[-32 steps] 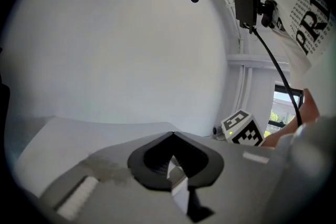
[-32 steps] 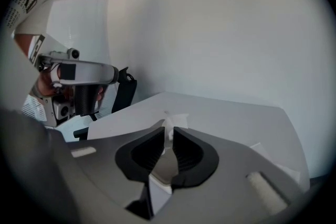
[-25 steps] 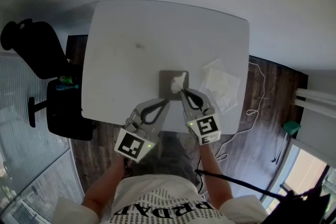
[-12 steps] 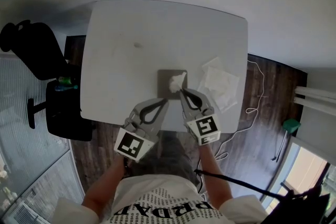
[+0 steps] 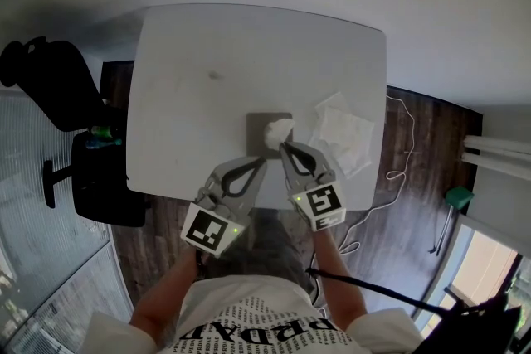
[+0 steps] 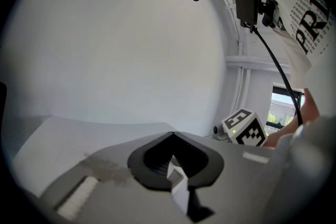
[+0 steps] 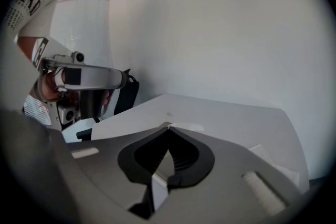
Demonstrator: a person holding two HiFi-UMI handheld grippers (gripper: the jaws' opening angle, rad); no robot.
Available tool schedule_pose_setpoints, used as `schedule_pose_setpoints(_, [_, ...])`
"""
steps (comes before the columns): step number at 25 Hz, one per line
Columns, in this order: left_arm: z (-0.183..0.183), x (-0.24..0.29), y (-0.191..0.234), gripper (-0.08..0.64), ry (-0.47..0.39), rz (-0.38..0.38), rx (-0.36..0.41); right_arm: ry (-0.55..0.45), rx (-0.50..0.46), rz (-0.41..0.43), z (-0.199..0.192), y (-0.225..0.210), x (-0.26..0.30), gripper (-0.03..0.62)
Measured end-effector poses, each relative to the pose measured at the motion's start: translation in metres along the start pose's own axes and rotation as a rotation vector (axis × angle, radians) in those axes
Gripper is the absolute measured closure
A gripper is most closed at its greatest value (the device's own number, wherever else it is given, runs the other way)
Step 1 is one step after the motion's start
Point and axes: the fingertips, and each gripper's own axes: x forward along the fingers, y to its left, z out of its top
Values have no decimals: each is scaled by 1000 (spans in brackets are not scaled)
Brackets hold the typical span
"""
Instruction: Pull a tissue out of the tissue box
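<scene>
Left gripper (image 5: pixel 263 162): fingers (image 6: pixel 105 186) fully closed, tips meeting at a point, nothing between them. In the head view its tips sit over the near edge of the bench (image 5: pixel 207 46), just short of the tissue box (image 5: pixel 258 123) and apart from it.

Right gripper (image 5: pixel 283 147): fingers (image 7: pixel 247 165) closed as well, tips together. In the head view the tips meet the near side of the tissue (image 5: pixel 279 128) that stands up out of the box. The right gripper view shows a pale sliver right at the closed tips (image 7: pixel 168 124), read as the tissue's edge pinched there.

Containers: one tissue box, grey-brown and square from above, flat on the bench close to the near edge, a little right of the middle. One tissue bunches out of its top opening as a rounded white tuft. Contents below cannot be seen.

Counts:
- Grippers: 2, side by side at the near edge, left one lower in the head view.
- Tissue boxes: 1.
- Tissues in the box opening: 1.
- Loose tissues (image 5: pixel 344 137): a flat white pile between the box and the right edge, toward the near-right corner. The sheets overlap, so the exact number cannot be told.
</scene>
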Motion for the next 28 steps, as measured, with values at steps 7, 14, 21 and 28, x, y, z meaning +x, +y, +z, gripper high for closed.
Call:
schedule_pose_setpoints(7, [6,-1,0,554,-8,-4,-2,-2,-12,17,14,10,0,583])
schedule_pose_setpoints(14, [10,-2,1,553,-12,-5,2,4,-11,24,19,15,0,583])
schedule_pose_setpoints(21, [13,-4,3,554,-19,-4,4,1,-17,21,23,15,-3,583])
schedule_pose_setpoints(28, [20,-5,1,554,-27,-8,0,6,-23,18,30,19,-9,583])
